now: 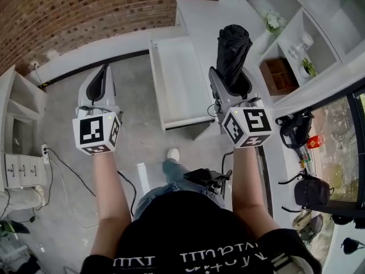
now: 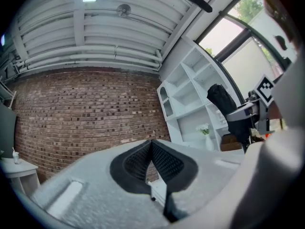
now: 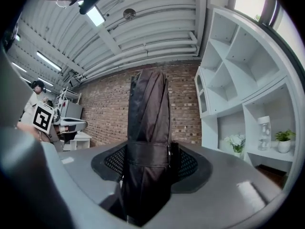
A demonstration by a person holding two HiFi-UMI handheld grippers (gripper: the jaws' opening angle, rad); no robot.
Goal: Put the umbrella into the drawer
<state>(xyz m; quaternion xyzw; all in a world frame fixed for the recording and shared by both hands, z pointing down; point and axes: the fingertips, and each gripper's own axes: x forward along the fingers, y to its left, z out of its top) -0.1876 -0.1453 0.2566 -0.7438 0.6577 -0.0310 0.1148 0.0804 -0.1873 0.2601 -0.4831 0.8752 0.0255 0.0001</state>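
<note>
Right jaws: the right gripper (image 3: 150, 165) is clamped on a folded black umbrella (image 3: 148, 123), with the mesh pads pressing both sides at the strap band.
Why that hold: the strap is where the folded cloth is bundled tightest, so I judge a grip there keeps the canopy from splaying or slipping.
Umbrella's lie: it crosses the jaws rather than running along them, one end rising to the top centre of the right gripper view and the other dropping below the pads.
Left jaws: the left gripper (image 2: 152, 162) is closed on nothing, its pads meeting at the tips (only brick wall shows beyond them).
Head view, right: the right gripper (image 1: 232, 81) carries the umbrella (image 1: 234, 44) right of centre in the upper frame.
Head view, left: the left gripper (image 1: 101, 76) sits at centre left, well apart from the load, likely a spare hand kept out of the way.
Drawer: the white drawer (image 1: 177, 73) is pulled out at upper centre, its bottom bare and ready to receive.
Umbrella against drawer: it is just right of the drawer's right wall, not over the opening.
Progress: picked up but not yet deposited, as I read it.
Next move calls for: carrying it toward frame left over the opening, then lowering and releasing.
Surroundings: white shelving (image 1: 296, 27) at upper right, brick wall (image 1: 85, 16) at upper left.
</note>
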